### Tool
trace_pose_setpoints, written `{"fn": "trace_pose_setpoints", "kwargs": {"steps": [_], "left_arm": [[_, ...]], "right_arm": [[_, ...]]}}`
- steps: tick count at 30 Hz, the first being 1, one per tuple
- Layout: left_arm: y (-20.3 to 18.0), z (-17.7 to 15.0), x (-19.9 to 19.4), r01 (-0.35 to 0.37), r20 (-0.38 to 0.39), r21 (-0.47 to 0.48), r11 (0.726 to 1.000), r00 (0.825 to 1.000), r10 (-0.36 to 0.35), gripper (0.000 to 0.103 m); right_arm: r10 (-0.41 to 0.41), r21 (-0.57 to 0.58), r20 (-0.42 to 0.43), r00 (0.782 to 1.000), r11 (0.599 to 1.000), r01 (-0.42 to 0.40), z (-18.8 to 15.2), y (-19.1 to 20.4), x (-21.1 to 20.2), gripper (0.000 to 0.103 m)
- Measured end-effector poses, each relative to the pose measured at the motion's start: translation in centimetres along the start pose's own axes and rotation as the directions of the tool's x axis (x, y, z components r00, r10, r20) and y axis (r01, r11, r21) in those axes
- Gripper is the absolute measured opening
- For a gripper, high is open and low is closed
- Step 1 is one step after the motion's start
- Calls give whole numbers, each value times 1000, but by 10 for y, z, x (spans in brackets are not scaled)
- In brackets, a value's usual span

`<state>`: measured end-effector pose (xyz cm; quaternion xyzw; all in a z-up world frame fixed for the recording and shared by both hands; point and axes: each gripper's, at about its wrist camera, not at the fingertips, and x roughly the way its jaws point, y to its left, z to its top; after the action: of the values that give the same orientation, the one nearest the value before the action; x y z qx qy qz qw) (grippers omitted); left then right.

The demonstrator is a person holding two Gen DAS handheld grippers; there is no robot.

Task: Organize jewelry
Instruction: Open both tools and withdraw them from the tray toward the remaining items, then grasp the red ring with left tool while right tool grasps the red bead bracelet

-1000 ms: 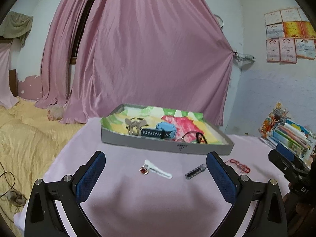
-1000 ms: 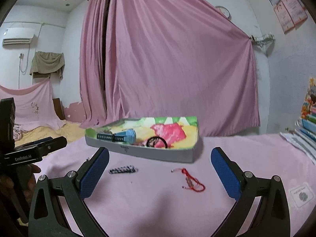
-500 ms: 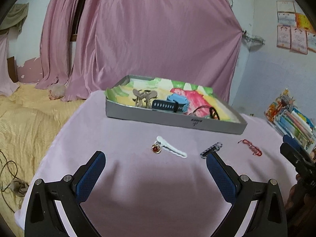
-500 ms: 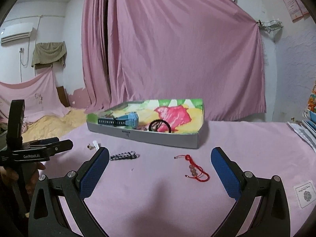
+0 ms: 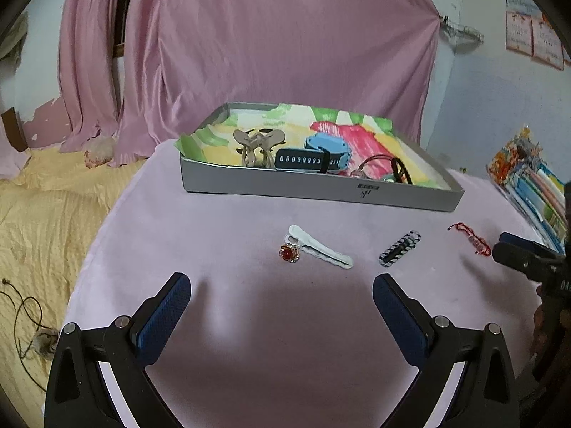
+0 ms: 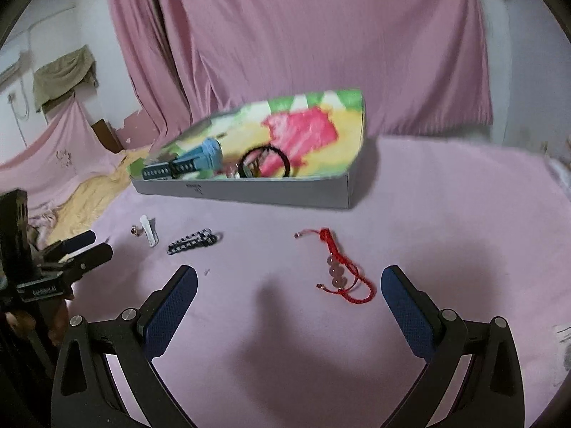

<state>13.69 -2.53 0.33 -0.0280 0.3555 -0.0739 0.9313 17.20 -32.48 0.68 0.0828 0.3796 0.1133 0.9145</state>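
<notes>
The left gripper (image 5: 282,297) hovers over the pink surface (image 5: 249,339) with its jaws spread wide and nothing between them. Just ahead of it lie a ring (image 5: 289,252) with a red stone and, touching it, a white clip (image 5: 319,246) whose long axis runs from far left to near right. To the right, a striped clip (image 5: 399,248) lies at a slant, its far end pointing right. Farther right, a red bracelet (image 6: 337,267) with pale beads lies between the fingers of the right gripper (image 6: 289,294) and slightly ahead of them, running from far left to near right. That gripper's jaws are also wide apart and empty. Behind all of these sits a grey tray (image 5: 321,189), lined with bright paper, holding a beige claw clip (image 5: 257,146), a blue watch (image 5: 314,155) and a black hair tie (image 5: 401,171).
</notes>
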Motion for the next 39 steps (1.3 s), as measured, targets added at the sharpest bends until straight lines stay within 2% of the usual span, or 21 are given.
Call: {"fn": "trace_pose_setpoints", "kwargs": {"steps": [5, 10, 14, 18, 19, 21, 25, 27, 31, 33, 37, 39], "left_arm": [[3, 8, 8, -25, -24, 18, 1000, 999, 25, 102], [4, 13, 19, -10, -61, 17, 1000, 998, 11, 102], [4, 15, 22, 7, -63, 18, 1000, 998, -6, 102], [1, 15, 24, 28, -62, 24, 999, 998, -26, 88], [0, 15, 25, 30, -65, 29, 999, 997, -28, 86], [-2, 16, 27, 33, -69, 35, 999, 997, -31, 80], [-3, 17, 29, 48, -84, 38, 998, 995, -45, 69], [-4, 17, 31, 51, -98, 39, 998, 994, -47, 62], [-5, 18, 34, 46, -103, 39, 998, 994, -42, 57], [-7, 18, 34, 41, -107, 43, 998, 994, -36, 48], [-10, 19, 35, 36, -110, 59, 998, 993, -29, 41], [-11, 19, 35, 34, -111, 66, 997, 993, -26, 37]], "right_arm": [[-51, -32, -41, 998, 998, 49, 2, 3, 17, 101], [-52, -29, -81, 995, 998, 50, 8, 4, 28, 101], [-26, -21, -109, 994, 999, 24, 8, 5, 31, 100], [-27, -40, -119, 992, 999, 23, 9, 8, 33, 97], [-30, -45, -120, 992, 999, 25, 10, 8, 33, 95], [-37, -59, -118, 992, 998, 30, 10, 12, 33, 83], [-37, -88, -123, 992, 996, 27, 12, 16, 34, 76], [-39, -104, -124, 992, 994, 26, 12, 20, 34, 65], [-42, -122, -123, 992, 992, 27, 13, 22, 35, 52], [-46, -127, -123, 991, 991, 30, 14, 23, 35, 39], [-42, -138, -126, 991, 990, 25, 14, 25, 35, 33], [-40, -148, -128, 991, 989, 21, 13, 27, 36, 26]]}}
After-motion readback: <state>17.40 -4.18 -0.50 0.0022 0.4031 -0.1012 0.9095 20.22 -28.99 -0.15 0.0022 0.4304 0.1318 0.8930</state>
